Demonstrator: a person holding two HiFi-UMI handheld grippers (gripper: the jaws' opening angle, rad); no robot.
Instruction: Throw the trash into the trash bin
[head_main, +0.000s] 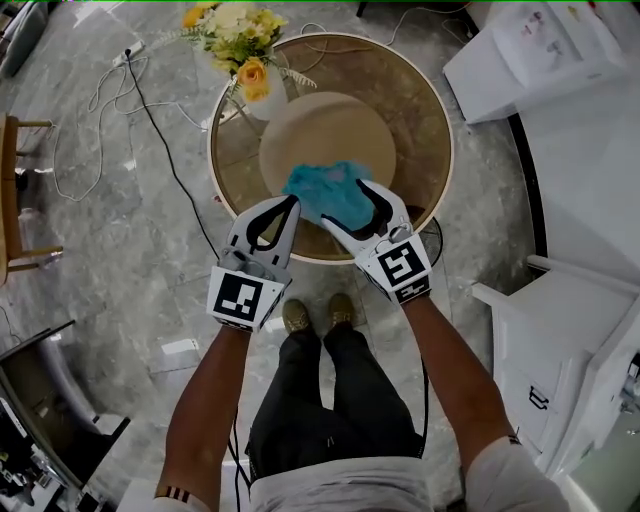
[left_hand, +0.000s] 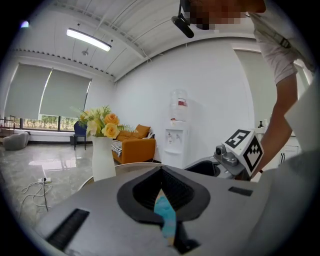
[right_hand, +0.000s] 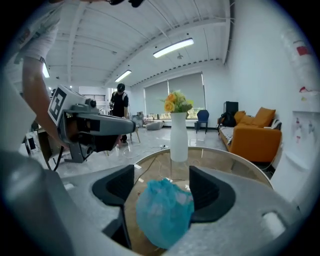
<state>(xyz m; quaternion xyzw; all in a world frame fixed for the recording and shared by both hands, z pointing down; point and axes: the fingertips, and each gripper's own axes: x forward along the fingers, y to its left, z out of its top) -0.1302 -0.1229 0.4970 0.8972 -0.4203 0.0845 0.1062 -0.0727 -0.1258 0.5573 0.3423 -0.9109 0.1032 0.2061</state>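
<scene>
A crumpled blue piece of trash lies over the near edge of a round glass table. My right gripper stands open around it. In the right gripper view the blue trash sits between the wide jaws, against the right one, with a gap on the left. My left gripper is shut, its tips touching the trash's left edge. In the left gripper view a thin blue sliver shows in the seam of the closed jaws; I cannot tell if it is pinched. No trash bin is in view.
A white vase of flowers stands at the table's far left, a beige disc under the glass. Cables trail on the floor at left. White cabinets and a water dispenser line the right. A person stands far off.
</scene>
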